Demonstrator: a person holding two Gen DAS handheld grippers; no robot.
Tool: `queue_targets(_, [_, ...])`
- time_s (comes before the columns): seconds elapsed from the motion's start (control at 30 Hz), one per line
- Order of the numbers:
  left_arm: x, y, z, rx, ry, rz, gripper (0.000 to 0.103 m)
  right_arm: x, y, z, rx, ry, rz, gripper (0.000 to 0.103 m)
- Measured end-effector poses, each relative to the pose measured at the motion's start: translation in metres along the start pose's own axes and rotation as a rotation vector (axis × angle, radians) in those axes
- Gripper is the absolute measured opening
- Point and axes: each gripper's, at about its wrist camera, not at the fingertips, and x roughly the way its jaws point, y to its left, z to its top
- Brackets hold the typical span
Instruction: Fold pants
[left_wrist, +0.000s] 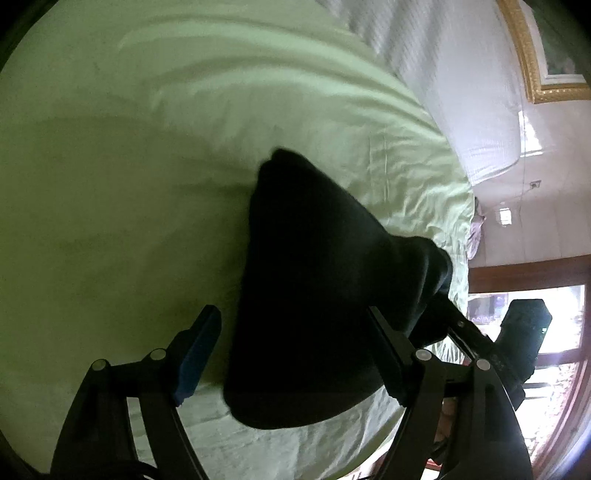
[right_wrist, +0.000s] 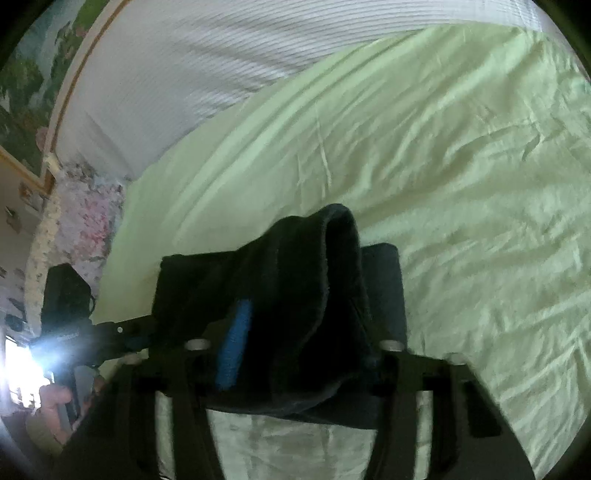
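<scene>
Dark, nearly black pants (left_wrist: 306, 288) lie bunched on a pale green bed sheet (left_wrist: 129, 184). In the left wrist view my left gripper (left_wrist: 291, 354) stands wide open, its blue-padded fingers (left_wrist: 195, 354) on either side of the fabric, not pinching it. The right gripper shows at the right of that view (left_wrist: 443, 314), gripping the far end of the pants. In the right wrist view my right gripper (right_wrist: 295, 332) is shut on a thick fold of the pants (right_wrist: 314, 295), with a blue pad (right_wrist: 236, 343) showing beside the cloth.
A white ribbed quilt (right_wrist: 221, 55) lies along the head of the bed. A gold-framed picture (left_wrist: 532, 55) hangs on the wall. A wooden window frame (left_wrist: 535, 269) and bright window lie past the bed edge. A floral cloth (right_wrist: 85, 221) hangs beside the bed.
</scene>
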Motion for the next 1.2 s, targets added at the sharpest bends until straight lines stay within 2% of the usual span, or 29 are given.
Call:
queue_targets(0.1, [0.008, -0.007, -0.001, 0.021, 0.01, 0.008, 0.079, -0.005, -0.002, 0.0, 0.027, 0.0, 0.016, 0.003])
queue_targets(0.3, [0.006, -0.031, -0.003, 0.092, -0.008, 0.019, 0.079, -0.048, 0.003, 0.007, 0.011, -0.074, 0.015, 0.003])
queue_targets(0.4, [0.013, -0.032, -0.001, 0.112, 0.003, 0.055, 0.079, -0.04, -0.005, 0.002, 0.031, -0.031, -0.008, 0.003])
queue_targets(0.43, [0.017, -0.03, -0.002, 0.109, 0.012, 0.061, 0.079, -0.031, -0.007, -0.003, 0.023, -0.001, -0.048, 0.004])
queue_targets(0.47, [0.021, -0.029, -0.001, 0.102, 0.025, 0.067, 0.079, -0.025, -0.008, -0.006, 0.017, 0.018, -0.076, 0.007])
queue_targets(0.53, [0.027, -0.026, -0.002, 0.098, 0.032, 0.079, 0.079, -0.016, -0.011, -0.012, 0.027, 0.032, -0.115, 0.022])
queue_targets(0.6, [0.029, -0.023, -0.002, 0.091, 0.037, 0.083, 0.079, -0.015, -0.017, -0.015, 0.062, 0.022, -0.148, 0.052])
queue_targets(0.73, [0.023, -0.022, -0.001, 0.085, 0.03, 0.08, 0.079, -0.029, -0.024, -0.015, 0.117, -0.04, -0.131, 0.062])
queue_targets(0.8, [0.024, -0.023, 0.0, 0.085, 0.036, 0.084, 0.079, -0.03, -0.025, -0.014, 0.12, -0.051, -0.116, 0.078])
queue_targets(0.87, [0.023, -0.021, -0.001, 0.082, 0.042, 0.085, 0.079, -0.026, -0.026, -0.011, 0.132, -0.051, -0.099, 0.079])
queue_targets(1.07, [0.021, -0.016, -0.001, 0.066, 0.062, 0.095, 0.08, 0.004, -0.038, -0.011, 0.204, 0.024, -0.05, 0.078])
queue_targets(1.1, [0.021, -0.015, -0.001, 0.065, 0.064, 0.097, 0.081, 0.006, -0.042, -0.013, 0.216, 0.031, -0.038, 0.07])
queue_targets(1.2, [0.027, -0.016, 0.0, 0.061, 0.073, 0.09, 0.081, 0.01, -0.052, -0.018, 0.249, 0.037, -0.005, 0.054])
